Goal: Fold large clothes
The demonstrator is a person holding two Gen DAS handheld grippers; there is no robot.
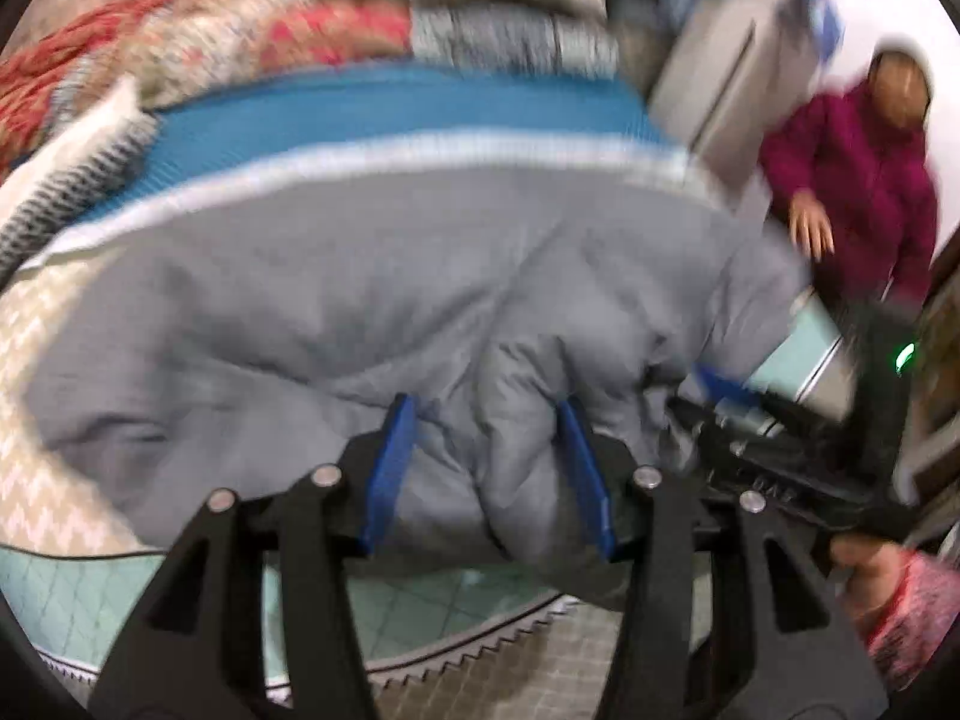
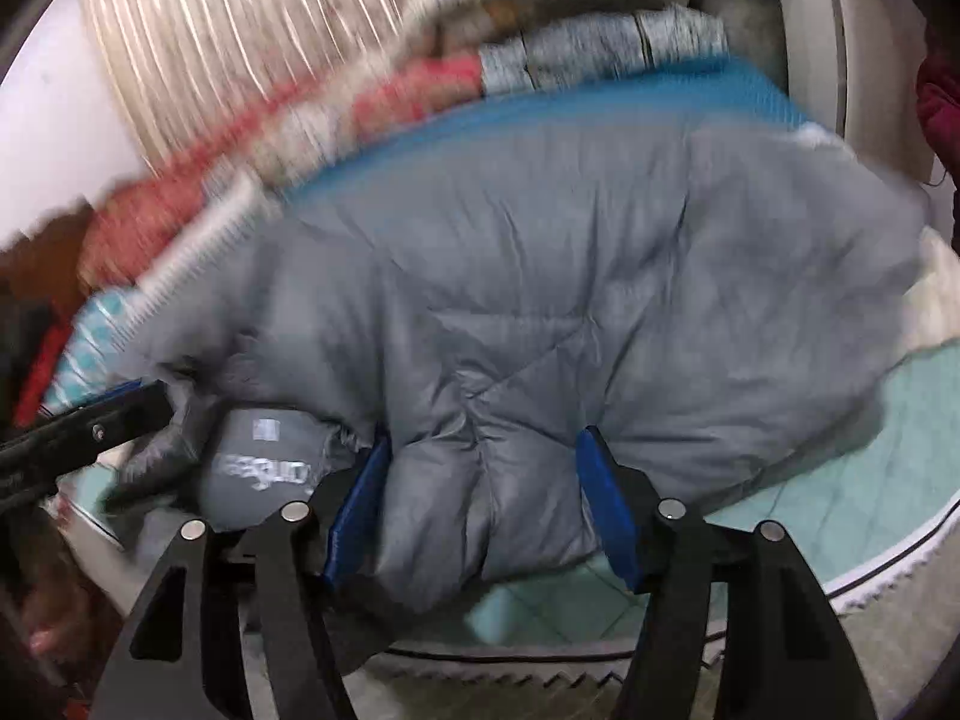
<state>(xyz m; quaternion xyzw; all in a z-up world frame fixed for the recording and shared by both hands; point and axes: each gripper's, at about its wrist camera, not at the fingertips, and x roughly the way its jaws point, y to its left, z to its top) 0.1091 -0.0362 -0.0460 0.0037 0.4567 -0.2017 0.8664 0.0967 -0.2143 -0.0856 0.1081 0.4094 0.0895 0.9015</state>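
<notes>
— While the grey puffer jacket (image 1: 372, 306) is spread over the bed (image 1: 180, 594), a thick fold of its near edge is clamped between the blue pads of the left gripper (image 1: 486, 468). Can that be confirmed from the other side?

— It can. A padded bulge of the same jacket (image 2: 600, 276) is pinched in the right gripper (image 2: 486, 510), jaws closed on the fabric, not released. The inside label (image 2: 267, 468) is seen just beside it, so a collar or lining is probably turned out there.

— The left gripper is glimpsed at the left edge of the right view, and the right gripper (image 1: 720, 384) beside the left one, so the two grips are placed close together along one edge.

— For a clean fold, the edge should be carried over evenly, both grips kept level, so that the padding is not bunched.

— Care is also needed with slippery shell fabric: a firm bite should be kept until the edge is laid down.

— Piled blankets (image 1: 336, 30) are stacked behind, against the blue cover (image 1: 390, 108), and a bystander in a magenta coat (image 1: 864, 180) is stood well apart. Much is blurred, so finer detail cannot be told.
</notes>
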